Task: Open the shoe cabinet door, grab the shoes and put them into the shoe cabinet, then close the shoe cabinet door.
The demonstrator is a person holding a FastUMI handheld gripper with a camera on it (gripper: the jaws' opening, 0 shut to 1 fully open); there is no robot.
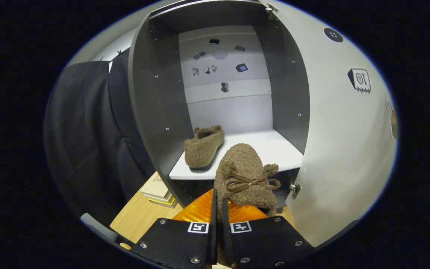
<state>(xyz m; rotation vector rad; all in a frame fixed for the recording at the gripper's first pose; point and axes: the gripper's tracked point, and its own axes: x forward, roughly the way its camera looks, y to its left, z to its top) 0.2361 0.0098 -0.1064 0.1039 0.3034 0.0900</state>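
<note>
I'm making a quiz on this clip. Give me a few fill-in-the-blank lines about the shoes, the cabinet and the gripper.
1. The cabinet door stands ____.
2. One slipper already lies on the cabinet's ____.
3. The gripper is shut on the heel edge of the second ____.
4. That one carries a brown ____ on top.

Missing words: open; shelf; slipper; bow

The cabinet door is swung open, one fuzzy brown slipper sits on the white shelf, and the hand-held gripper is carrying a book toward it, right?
Not quite. In the gripper view the hand-held gripper is shut on a second slipper with a bow, not a book. The rest holds: the door is open and one slipper sits on the shelf.
</note>
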